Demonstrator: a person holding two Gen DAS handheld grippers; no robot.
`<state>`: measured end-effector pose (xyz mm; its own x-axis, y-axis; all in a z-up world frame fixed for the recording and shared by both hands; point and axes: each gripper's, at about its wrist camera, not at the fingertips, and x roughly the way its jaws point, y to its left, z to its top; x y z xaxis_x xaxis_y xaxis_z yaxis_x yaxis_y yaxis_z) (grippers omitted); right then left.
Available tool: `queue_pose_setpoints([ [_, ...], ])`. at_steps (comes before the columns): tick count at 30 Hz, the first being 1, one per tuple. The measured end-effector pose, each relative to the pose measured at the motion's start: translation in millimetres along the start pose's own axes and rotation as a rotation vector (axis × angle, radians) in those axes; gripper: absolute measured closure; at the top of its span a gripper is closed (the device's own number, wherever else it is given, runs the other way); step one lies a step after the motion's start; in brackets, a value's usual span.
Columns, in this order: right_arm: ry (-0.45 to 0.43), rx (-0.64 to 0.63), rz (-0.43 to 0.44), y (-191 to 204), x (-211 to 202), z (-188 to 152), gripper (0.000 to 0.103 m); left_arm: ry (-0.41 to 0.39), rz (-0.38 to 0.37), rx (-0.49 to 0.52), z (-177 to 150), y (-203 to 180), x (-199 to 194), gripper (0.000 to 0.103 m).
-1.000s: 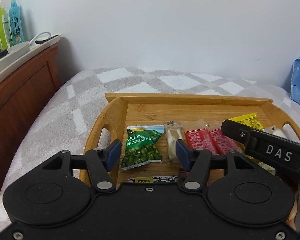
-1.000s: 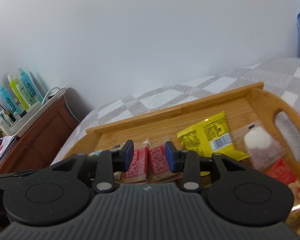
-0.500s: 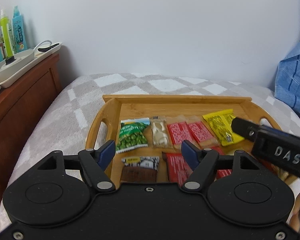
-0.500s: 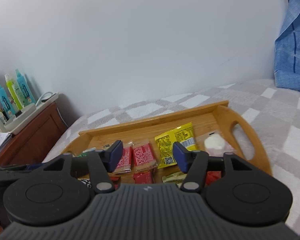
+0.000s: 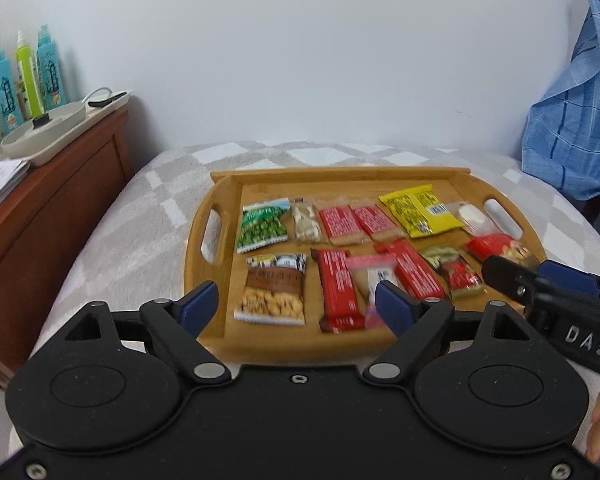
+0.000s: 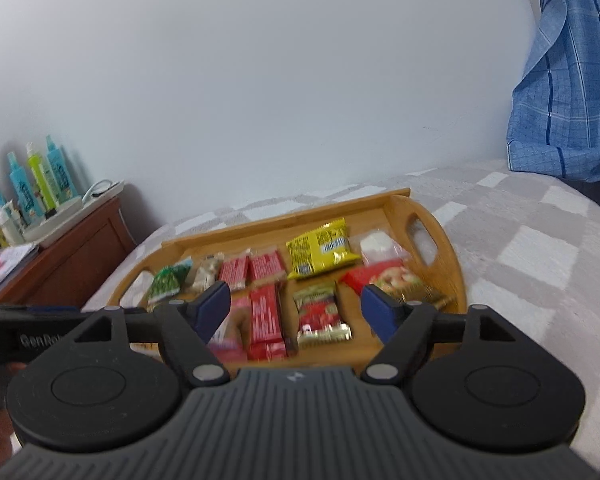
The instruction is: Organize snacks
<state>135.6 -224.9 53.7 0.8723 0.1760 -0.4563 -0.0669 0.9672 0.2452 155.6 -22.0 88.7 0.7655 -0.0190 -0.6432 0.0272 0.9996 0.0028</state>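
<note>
"DAS" legible on right gripper [image 5: 500, 276]; pack print too blurred; L gripper [image 5: 296, 304] jaws apart, just been opening, nothing held; R same; snacks [image 5: 342, 222] in two rows on wooden tray [image 5: 220, 336], on bed.

left tool [image 5: 296, 304] empty, jaws just opening, right tool [image 6: 294, 310] likewise

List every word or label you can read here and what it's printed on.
"DAS": on the right tool's black body, seen from the left wrist.
"GenRo", cut off: on the left tool's body, seen from the right wrist.
Snack packets: print too blurred to read.
Bottles: labels too small.
</note>
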Motion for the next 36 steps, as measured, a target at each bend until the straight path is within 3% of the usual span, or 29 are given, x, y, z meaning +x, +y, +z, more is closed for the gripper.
queue_pose_setpoints([
  [15,0.024,-0.067,-0.056,2,-44,-46,0.009,0.011,0.005,-0.035,-57,4,-30,0.016],
  [25,0.069,-0.046,-0.081,2,-53,-74,0.0,0.044,0.001,-0.035,-92,5,-32,0.015],
  [36,0.129,-0.063,-0.151,6,-47,-88,0.0,0.052,0.027,-0.006,-110,8,-27,0.014],
])
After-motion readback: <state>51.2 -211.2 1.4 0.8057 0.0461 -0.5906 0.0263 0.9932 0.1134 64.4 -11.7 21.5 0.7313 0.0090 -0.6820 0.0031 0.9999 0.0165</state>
